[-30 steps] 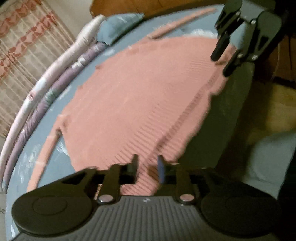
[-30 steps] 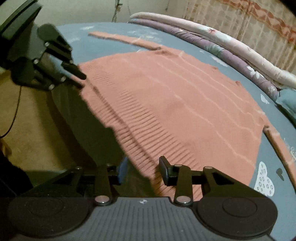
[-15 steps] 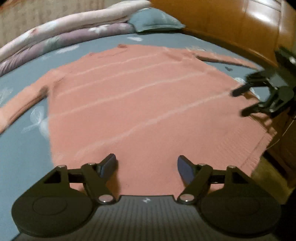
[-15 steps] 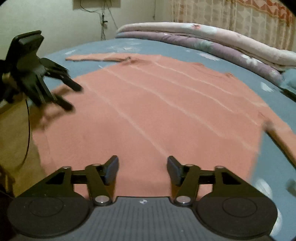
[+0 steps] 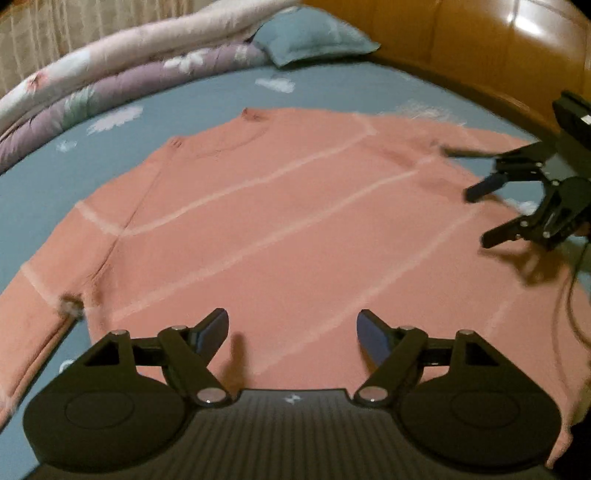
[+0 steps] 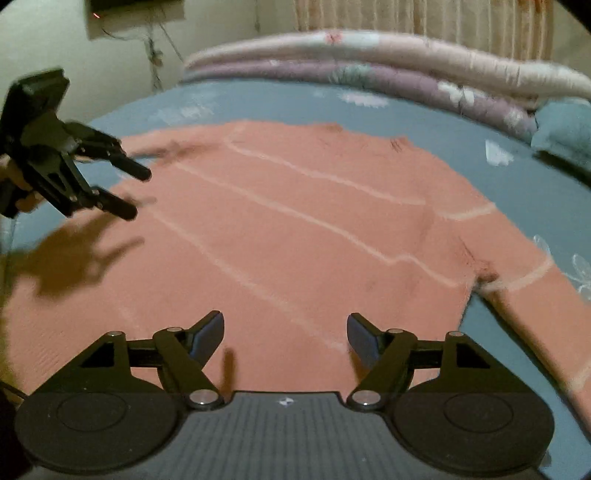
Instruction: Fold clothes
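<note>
**Sweater spread flat, both grippers free above it**

Here the salmon-pink striped sweater [image 5: 280,229] lies opened out on the blue patterned bed sheet [image 5: 332,88], neckline toward the far edge of the bed where the rolled quilts [image 5: 122,77] and a blue pillow [image 5: 314,35] sit, hem toward the near edge. Its sleeves run out sideways: one toward the left edge of the bed [image 5: 33,321], the other toward the right edge [image 6: 535,295]. No fold shows anywhere in the body; the pale stripes run unbroken across it.

The left gripper [image 5: 291,332] hovers over the hem with its jaws spread wide and nothing between them. The right gripper [image 6: 284,332] is likewise released and empty, also above the hem region; each shows in the other's view, off to the side with fingers parted.

Judging by how things lie, the garment is laid out and smoothed, ready for a fold, with no grasp made on it at this moment. Whether the grippers are about to take hold or are between adjustments, the pictures do not settle. A fold from this layout would call for pinching cloth at two matched points, such as a sleeve and the hem corner on one side, then carrying that edge across the body without dragging the rest. The knit looks soft and limp, so a shallow pinch could slip.
</note>
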